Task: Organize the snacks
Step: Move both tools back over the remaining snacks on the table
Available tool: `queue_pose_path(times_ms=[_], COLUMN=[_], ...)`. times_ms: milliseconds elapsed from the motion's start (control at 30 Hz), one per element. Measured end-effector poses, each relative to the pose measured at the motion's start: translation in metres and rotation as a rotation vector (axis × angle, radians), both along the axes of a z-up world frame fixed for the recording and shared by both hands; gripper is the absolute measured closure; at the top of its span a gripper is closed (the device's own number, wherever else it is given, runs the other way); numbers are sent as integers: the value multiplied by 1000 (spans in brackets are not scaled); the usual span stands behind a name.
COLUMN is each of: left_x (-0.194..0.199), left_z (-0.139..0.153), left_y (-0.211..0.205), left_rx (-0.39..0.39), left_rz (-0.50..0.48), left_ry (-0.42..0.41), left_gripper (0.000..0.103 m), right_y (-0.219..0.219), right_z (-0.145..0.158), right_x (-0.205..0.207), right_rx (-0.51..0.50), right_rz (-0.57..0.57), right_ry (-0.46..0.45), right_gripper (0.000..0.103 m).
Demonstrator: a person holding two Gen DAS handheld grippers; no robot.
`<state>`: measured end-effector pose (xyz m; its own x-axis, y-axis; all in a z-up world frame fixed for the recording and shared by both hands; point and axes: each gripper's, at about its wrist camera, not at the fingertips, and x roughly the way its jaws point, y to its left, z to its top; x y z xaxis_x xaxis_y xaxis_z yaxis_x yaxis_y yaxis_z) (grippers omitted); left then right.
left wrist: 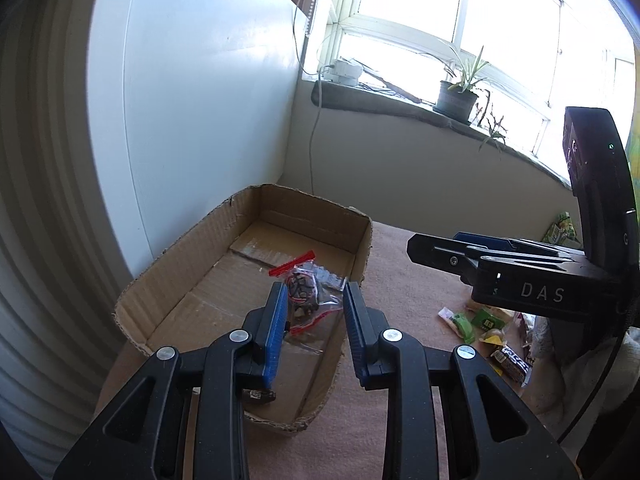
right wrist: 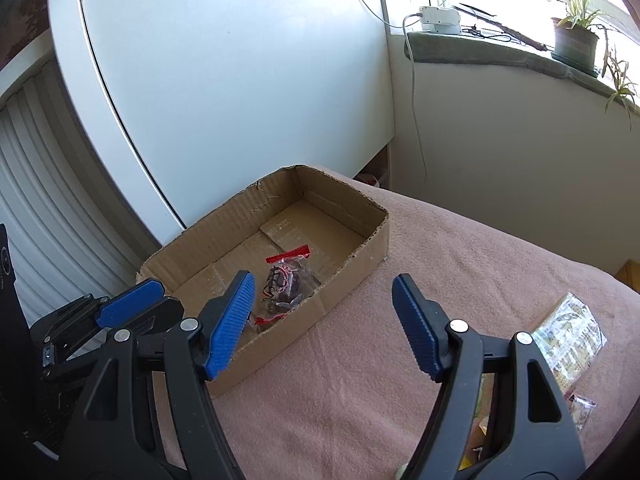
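An open cardboard box (left wrist: 182,264) (right wrist: 352,280) stands on a pink cloth. In it lies a clear bag of dark snacks with a red zip strip (left wrist: 310,284) (right wrist: 286,284). My left gripper (left wrist: 315,286) hovers over the box's near end, its jaws apart with nothing between the blue pads; the bag shows through the gap. My right gripper (right wrist: 323,278) hangs wide open and empty above the cloth by the box's near right wall. From the left wrist it appears side-on as the right gripper (left wrist: 436,246).
Loose snacks lie on the cloth to the right: green packets (left wrist: 486,320), a dark bar (left wrist: 512,364), a printed packet (right wrist: 568,340) and a small clear bag (right wrist: 580,408). A white panel (right wrist: 240,80) stands behind the box. A potted plant (left wrist: 456,100) sits on the sill.
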<state>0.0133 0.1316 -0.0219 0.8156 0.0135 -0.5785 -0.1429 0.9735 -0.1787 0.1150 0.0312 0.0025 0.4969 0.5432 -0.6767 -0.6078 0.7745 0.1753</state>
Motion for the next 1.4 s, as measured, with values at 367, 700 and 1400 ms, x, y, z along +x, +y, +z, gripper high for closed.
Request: queue_pose_path(times_ms=[367,700,1400], left_x=[7,5,2], left_z=[-4,-15,-72], left_y=[-50,-101,-161], left_rx=[-26,-30,-20], left_rz=[-137,-277,-490], left_ry=[37,81,258], left_gripper=[76,62,61], right_y=[-118,-196,-193], right_z=[7,-15,-68], right_x=[-21,-40,-49], right_rx=[-28,-81,-140], right_rz=[-179,-268,-184], right_ry=[-52,-2,114], right_gripper=[29,29,29])
